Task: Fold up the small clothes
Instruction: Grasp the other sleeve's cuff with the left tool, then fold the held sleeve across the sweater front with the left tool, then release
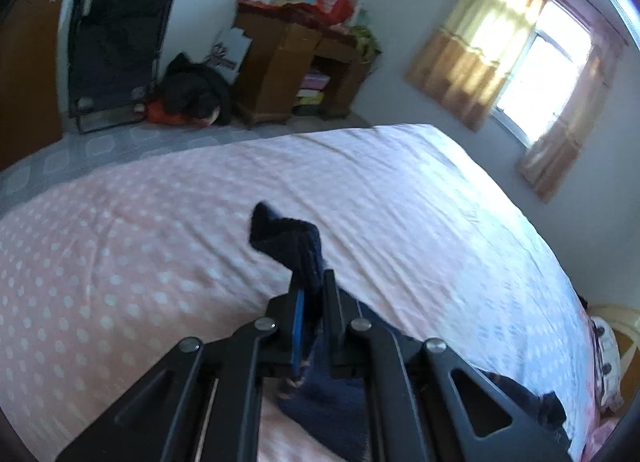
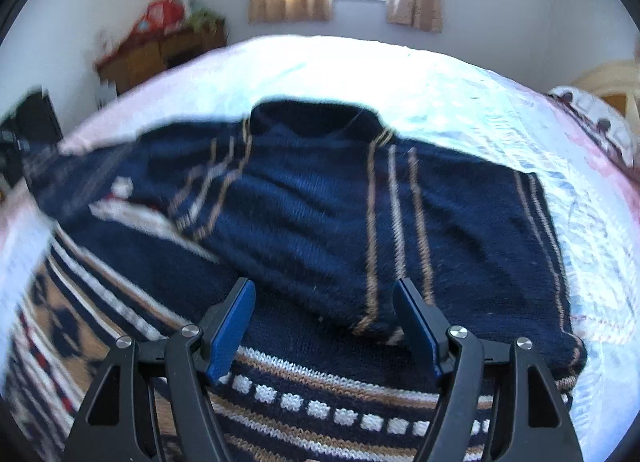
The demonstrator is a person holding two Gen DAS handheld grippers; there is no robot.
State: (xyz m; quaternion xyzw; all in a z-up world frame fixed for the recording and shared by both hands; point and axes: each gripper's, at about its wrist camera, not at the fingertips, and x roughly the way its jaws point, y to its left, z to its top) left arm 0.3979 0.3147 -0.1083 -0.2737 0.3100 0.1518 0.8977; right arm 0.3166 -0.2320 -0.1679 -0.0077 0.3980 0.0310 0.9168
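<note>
I am looking into a home bedroom: a wide bed under a pink sheet with white dots [image 1: 160,229] is filling the view, tan fabric curtains [image 1: 460,73] are hanging at a sunlit window [image 1: 544,73], and a cluttered brown wooden desk [image 1: 280,69] is standing against the white wall beside a folded dark cot [image 1: 116,49].

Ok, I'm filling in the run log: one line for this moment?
left hand-held gripper: shut on sweater | right hand-held gripper: open above sweater | sweater: on bed, part folded
</note>
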